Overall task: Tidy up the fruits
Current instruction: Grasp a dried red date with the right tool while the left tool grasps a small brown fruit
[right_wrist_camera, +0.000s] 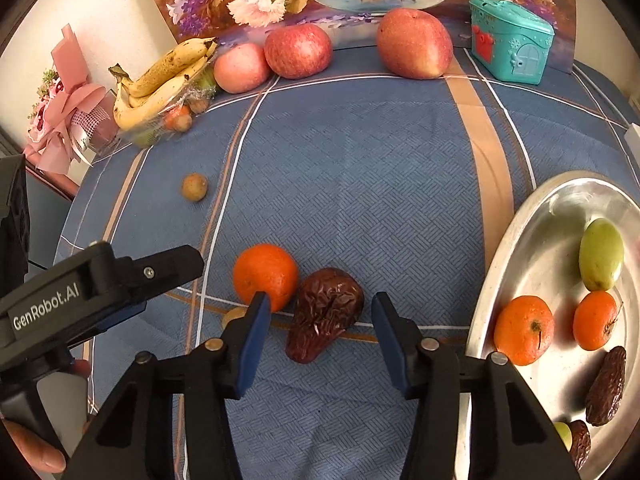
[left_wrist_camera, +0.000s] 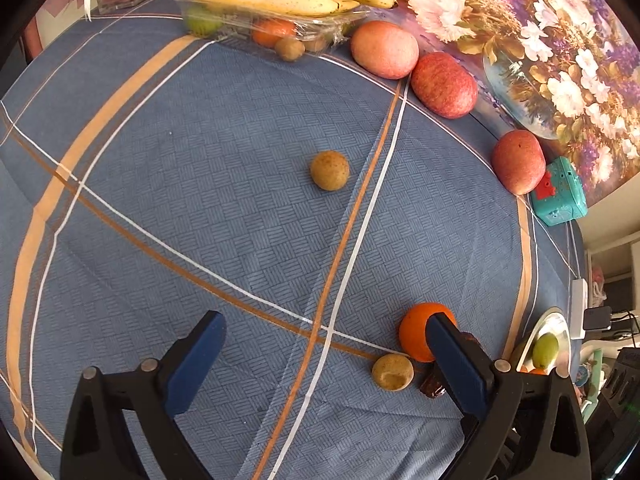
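- Steel tray at our right already carries part of the sorting: two tangerines, a green fruit, and at least two dates.
- Our right gripper hangs over a wrinkled date on the cloth; its fingers stand either side of the date with gaps showing, so not yet gripping.
- An orange lies just beside that date, and a small brown fruit sits near both.
- Our left gripper is spread wide and empty above the cloth, one finger in front of the orange.
- Another brown fruit sits alone mid-cloth, well apart from the rest.
- Three apples line the back edge; bananas rest on a clear box holding more small fruit.
- We judge the job partly done: several loose fruits are left, the date likely next.
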Motion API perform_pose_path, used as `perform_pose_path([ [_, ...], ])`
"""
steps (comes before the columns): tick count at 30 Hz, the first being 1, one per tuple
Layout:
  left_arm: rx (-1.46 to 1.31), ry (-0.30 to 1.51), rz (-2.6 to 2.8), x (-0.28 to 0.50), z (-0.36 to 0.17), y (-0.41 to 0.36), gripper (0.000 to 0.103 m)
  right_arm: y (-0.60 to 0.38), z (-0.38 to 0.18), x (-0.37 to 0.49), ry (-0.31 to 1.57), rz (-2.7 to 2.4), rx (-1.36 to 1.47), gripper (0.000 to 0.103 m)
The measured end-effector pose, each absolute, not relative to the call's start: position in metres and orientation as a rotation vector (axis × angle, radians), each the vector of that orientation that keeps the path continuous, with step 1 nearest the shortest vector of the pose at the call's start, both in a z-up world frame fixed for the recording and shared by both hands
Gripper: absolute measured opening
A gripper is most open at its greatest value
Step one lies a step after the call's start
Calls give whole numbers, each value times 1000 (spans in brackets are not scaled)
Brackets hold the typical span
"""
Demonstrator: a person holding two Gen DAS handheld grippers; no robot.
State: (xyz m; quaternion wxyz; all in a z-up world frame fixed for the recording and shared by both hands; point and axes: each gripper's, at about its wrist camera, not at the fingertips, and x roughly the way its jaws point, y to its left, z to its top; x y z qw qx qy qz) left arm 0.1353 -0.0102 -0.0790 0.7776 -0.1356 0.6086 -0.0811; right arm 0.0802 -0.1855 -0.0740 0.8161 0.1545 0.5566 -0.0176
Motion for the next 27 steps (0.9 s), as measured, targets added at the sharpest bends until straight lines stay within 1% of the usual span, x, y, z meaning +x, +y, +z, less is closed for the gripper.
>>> perform_pose_path([
  [5, -285, 1318, -181, 136, -78, -11, 101, -188, -79, 80, 1200, -41, 334, 52],
  [6, -282, 1319, -182, 136, -78, -12, 101, -189, -78, 80, 1196, -38, 340, 48],
  [7, -279, 1319, -183, 136, -78, -12, 101, -189, -78, 80, 1193, -35, 344, 41],
  [8, -279, 1320, -185, 136, -78, -13, 101, -190, -77, 80, 1189, -33, 351, 38],
  [14, -245, 1329, -205, 135, -79, -20, 100, -194, -76, 80, 1189, -27, 378, 37],
  [15, -240, 1329, -213, 135, -78, -21, 99, -195, -75, 79, 1186, -27, 379, 37],
  [17, -222, 1330, -230, 134, -78, -26, 89, -196, -72, 77, 1188, -33, 369, 37],
  [19, -204, 1332, -245, 132, -78, -31, 87, -197, -69, 75, 1187, -44, 365, 37],
  [23, -190, 1349, -281, 130, -80, -39, 73, -202, -61, 68, 1174, -54, 379, 37],
  [27, -171, 1363, -312, 127, -82, -48, 61, -208, -52, 63, 1161, -93, 376, 37],
])
